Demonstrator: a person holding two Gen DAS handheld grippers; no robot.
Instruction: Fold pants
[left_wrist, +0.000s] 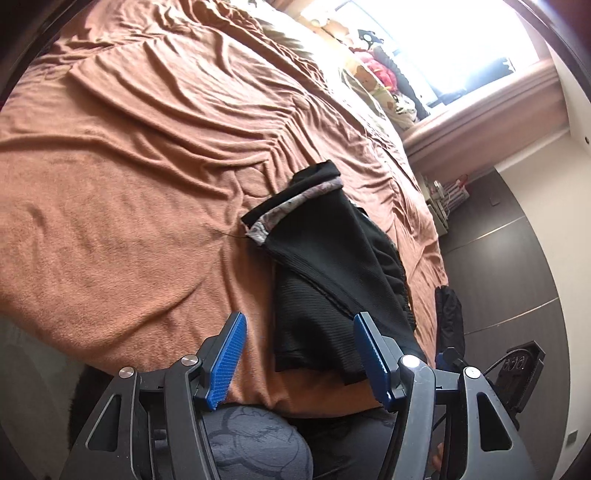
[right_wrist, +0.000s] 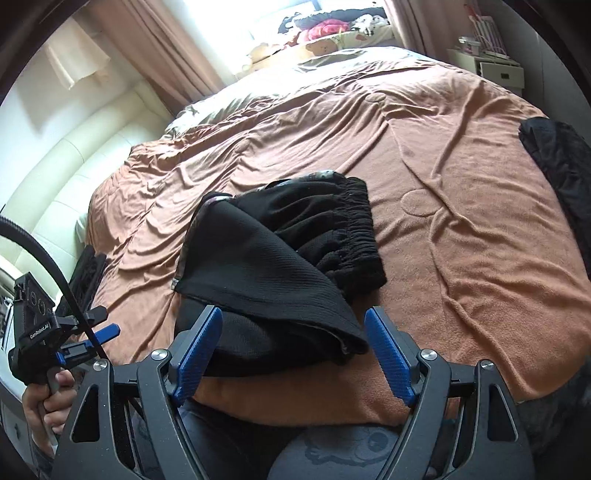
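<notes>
A: Pants (right_wrist: 288, 266), black, lie folded in a bundle on the brown blanket (right_wrist: 461, 206) near the bed's near edge, the gathered waistband (right_wrist: 354, 225) on the far right of the bundle and a patterned hem (left_wrist: 295, 201) turned up at its far end.

B: And the grippers?

A: The right gripper (right_wrist: 295, 354) hovers over the bundle's near edge, jaws spread, nothing pinched; the cloth's near corner shows between the blue pads (right_wrist: 389, 356) but they are clear of it. The left gripper (left_wrist: 299, 358) is likewise released, its pads on either side of the bundle's near end, not pressing it.

B: What else is around?

A: A second dark garment (right_wrist: 561, 177) sits at the blanket's right edge, well apart from the pants. Stuffed toys (right_wrist: 328, 31) are piled by the bright window at the far end, a cream headboard (right_wrist: 74, 173) runs along the left, and a white cabinet (right_wrist: 498, 70) stands far right. A hand (right_wrist: 44, 402) grips the left gripper's handle at lower left.

B: Anything blocking?

A: The person's knee (left_wrist: 255, 443), in grey patterned fabric, presses against the bed just below the jaws.
</notes>
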